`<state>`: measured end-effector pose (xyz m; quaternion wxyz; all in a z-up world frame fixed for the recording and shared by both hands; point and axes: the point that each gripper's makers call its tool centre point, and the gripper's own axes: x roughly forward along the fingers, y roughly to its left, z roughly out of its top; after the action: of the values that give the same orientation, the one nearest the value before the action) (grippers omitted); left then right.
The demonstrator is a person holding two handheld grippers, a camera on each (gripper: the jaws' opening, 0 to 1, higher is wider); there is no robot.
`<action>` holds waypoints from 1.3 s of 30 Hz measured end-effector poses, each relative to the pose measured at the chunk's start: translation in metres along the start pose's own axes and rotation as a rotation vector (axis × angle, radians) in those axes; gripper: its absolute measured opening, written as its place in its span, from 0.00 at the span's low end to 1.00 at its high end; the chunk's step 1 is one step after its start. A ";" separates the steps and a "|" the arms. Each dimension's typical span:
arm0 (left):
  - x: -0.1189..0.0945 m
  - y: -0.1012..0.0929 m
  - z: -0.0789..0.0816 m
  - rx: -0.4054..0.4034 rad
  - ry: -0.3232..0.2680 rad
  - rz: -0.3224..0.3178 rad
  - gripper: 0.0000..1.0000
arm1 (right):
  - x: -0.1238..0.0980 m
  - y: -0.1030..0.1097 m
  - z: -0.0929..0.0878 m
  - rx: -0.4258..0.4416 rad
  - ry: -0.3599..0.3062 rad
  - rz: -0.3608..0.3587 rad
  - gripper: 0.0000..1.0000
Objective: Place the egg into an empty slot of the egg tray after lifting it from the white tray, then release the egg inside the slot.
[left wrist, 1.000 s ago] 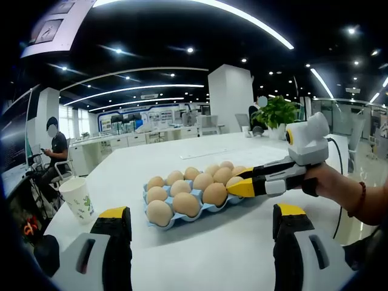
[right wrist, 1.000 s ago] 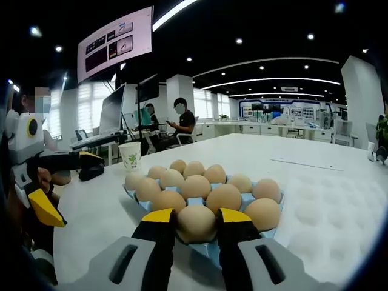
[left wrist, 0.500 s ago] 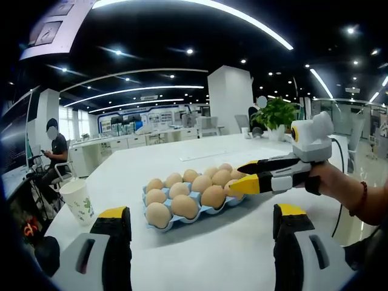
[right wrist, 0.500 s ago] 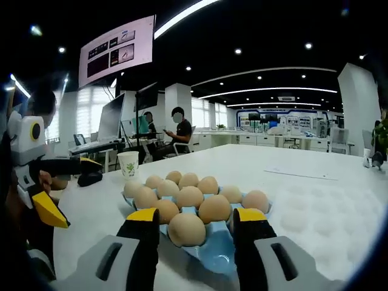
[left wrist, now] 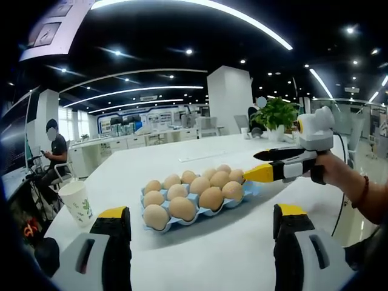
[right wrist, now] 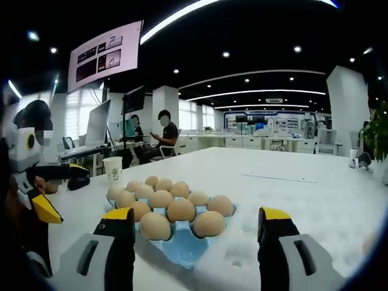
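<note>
Left gripper view: a blue egg tray [left wrist: 245,195] sits on a white desk [left wrist: 230,242], its slots filled with brown eggs [left wrist: 182,208]; the left tool [left wrist: 200,225] rises from the bottom edge, its two yellow-tipped jaws spread wide with nothing between them
Right tool, seen from the left: the right tool [left wrist: 265,165] enters from the right, held in a person's hand [left wrist: 330,171]; its yellow-tipped jaws stand apart and hold nothing, the lower tip just beside the tray's far right corner
Right gripper view: the right tool [right wrist: 198,218] shows its own jaws spread wide at the bottom, on either side of the near end of the egg tray [right wrist: 182,248]; neither jaw touches an egg
Egg: the nearest eggs [right wrist: 155,225] rest in the tray's front slots, free of any tool; which one was set down I cannot tell
Left tool, seen from the right: the left tool [right wrist: 58,189] hangs at the left edge, its jaws apart and bare
Desk: a paper cup [left wrist: 77,198] stands near the left edge, well apart from the tray; a potted plant [left wrist: 276,114] stands at the far end
Background: a seated person [left wrist: 56,154] in an open office with ceiling strip lights; a wall screen [right wrist: 105,53] hangs overhead
</note>
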<state>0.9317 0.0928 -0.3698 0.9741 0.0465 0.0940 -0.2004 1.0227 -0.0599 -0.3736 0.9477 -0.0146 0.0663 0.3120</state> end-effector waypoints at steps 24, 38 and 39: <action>0.004 -0.010 -0.002 0.007 0.002 -0.012 1.00 | -0.036 -0.066 -0.008 0.020 0.012 -0.161 0.88; 0.006 -0.015 -0.003 0.005 0.004 -0.015 1.00 | -0.061 -0.105 -0.015 0.040 0.018 -0.263 0.87; 0.007 -0.015 -0.003 0.004 0.004 -0.015 1.00 | -0.063 -0.108 -0.015 0.045 0.018 -0.269 0.87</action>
<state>0.9312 0.0768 -0.3753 0.9723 0.0481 0.0961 -0.2076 1.0347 -0.1845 -0.3816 0.9804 -0.0051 0.0791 0.1805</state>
